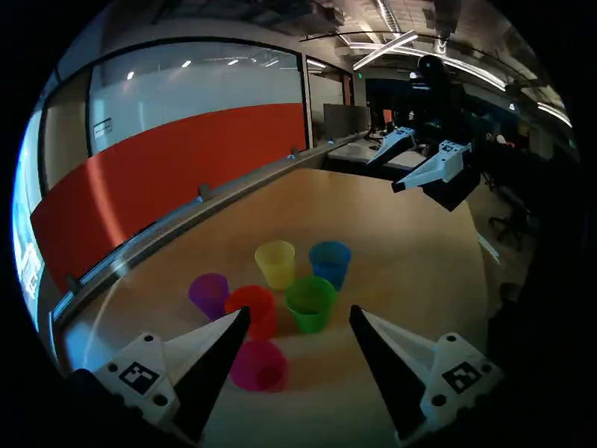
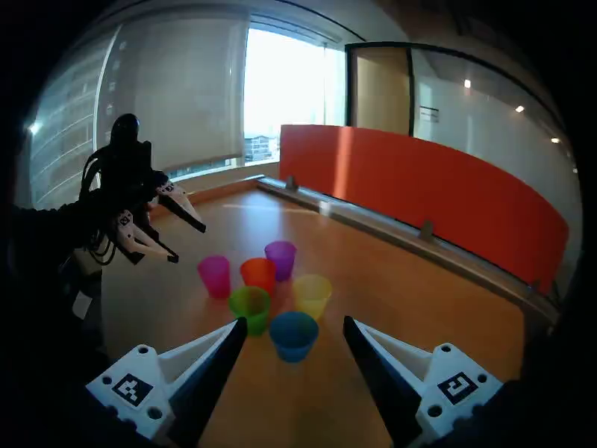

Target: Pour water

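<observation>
— What was lost to you in the left gripper view?
— The pink cup [image 1: 261, 367], low and left of centre, sat partly behind a finger of my left gripper [image 1: 298, 308]. The yellow cup [image 1: 276, 261] had its foot hidden by the red cup [image 1: 254, 306] and the green cup [image 1: 310, 302]. Whether any cup held water, I couldn't tell.
— And the right gripper view?
— The purple cup [image 2: 281, 257] was partly covered by the red cup. At the left, the hand [image 2: 101, 213] holding my left gripper was lost in shadow. The bottom edge cut off the finger roots of my right gripper [image 2: 293, 321].
</observation>
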